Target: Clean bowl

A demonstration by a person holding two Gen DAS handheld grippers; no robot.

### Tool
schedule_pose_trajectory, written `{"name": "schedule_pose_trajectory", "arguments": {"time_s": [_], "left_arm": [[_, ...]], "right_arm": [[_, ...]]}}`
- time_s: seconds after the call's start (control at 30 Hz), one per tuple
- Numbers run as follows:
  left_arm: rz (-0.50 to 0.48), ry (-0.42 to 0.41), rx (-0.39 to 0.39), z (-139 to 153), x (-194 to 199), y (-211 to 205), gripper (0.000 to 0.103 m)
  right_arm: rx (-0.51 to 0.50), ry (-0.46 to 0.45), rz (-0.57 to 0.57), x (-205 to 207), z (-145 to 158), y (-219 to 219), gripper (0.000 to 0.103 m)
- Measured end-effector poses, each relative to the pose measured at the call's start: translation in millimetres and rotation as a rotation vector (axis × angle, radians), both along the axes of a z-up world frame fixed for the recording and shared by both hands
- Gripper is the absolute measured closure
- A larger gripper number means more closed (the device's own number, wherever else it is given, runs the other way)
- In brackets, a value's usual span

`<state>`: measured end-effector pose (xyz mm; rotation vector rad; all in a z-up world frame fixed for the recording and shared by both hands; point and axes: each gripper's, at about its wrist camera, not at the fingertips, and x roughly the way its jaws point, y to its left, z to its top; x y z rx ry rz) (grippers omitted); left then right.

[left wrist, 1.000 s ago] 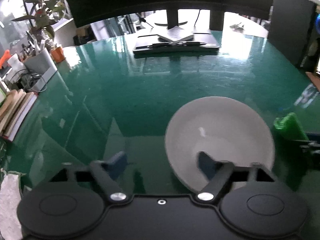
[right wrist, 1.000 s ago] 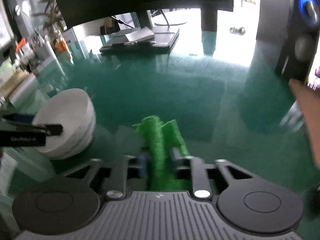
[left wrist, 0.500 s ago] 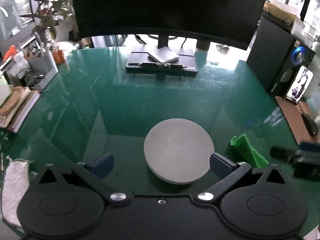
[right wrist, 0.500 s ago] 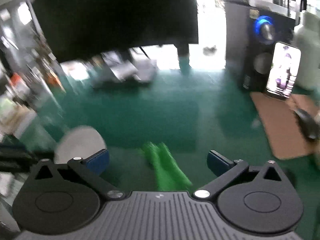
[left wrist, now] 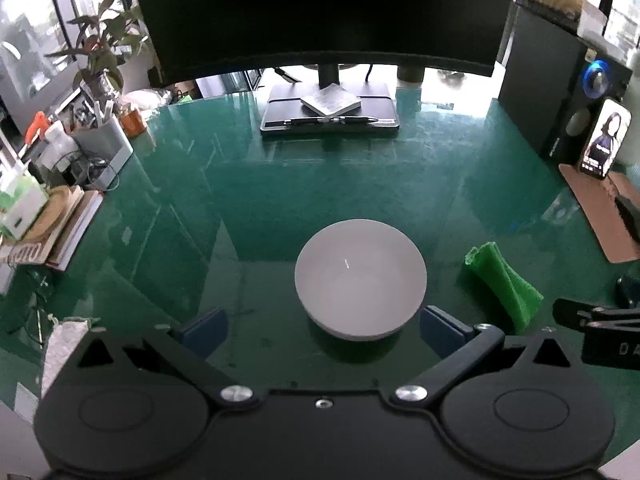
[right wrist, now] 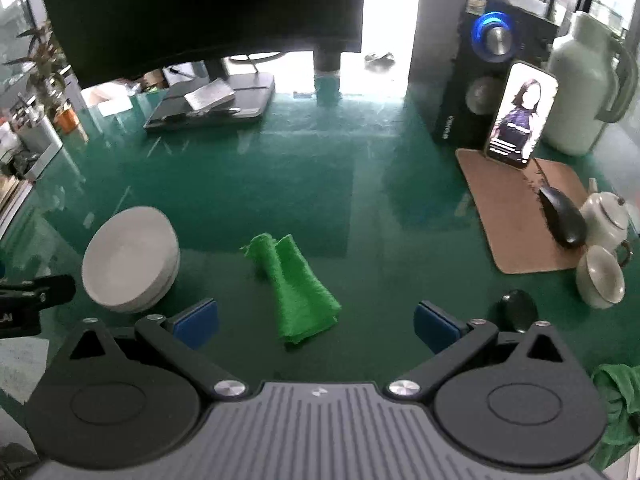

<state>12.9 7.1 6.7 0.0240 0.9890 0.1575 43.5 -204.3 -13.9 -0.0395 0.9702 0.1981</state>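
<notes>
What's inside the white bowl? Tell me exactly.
The white bowl looks empty: bare pale interior with one small bright fleck, likely glare. The green desk beneath its base is hidden.

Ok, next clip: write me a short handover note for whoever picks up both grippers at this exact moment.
Left gripper: open, empty, above the table, white bowl in line between its fingers but untouched.
Right gripper: open, empty, over the green cloth.
Bowl stands upright on the green table; the cloth lies crumpled to its right, apart from it.
Done: nothing is in hand; bowl interior looks clean, though a small speck or glint shows.
Left: check the bowl; if needed, regrasp cloth and wipe.
</notes>
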Motion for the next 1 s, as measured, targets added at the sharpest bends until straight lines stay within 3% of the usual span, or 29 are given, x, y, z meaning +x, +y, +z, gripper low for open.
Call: {"name": "schedule_pose_trajectory", "arguments": {"time_s": [0.47,1.0], "left_arm": [[-0.002,0.057,0.002,-7.2,-2.1,-4.9,0.000],[0.033,0.029,0.007,-1.0,-6.3,-1.9,0.000]], "right_arm": [[-0.003,0.024,0.025,3.7,-3.4,7.5,0.000],[0.019,0.039,0.035,2.6,-1.6,2.8,0.000]]}}
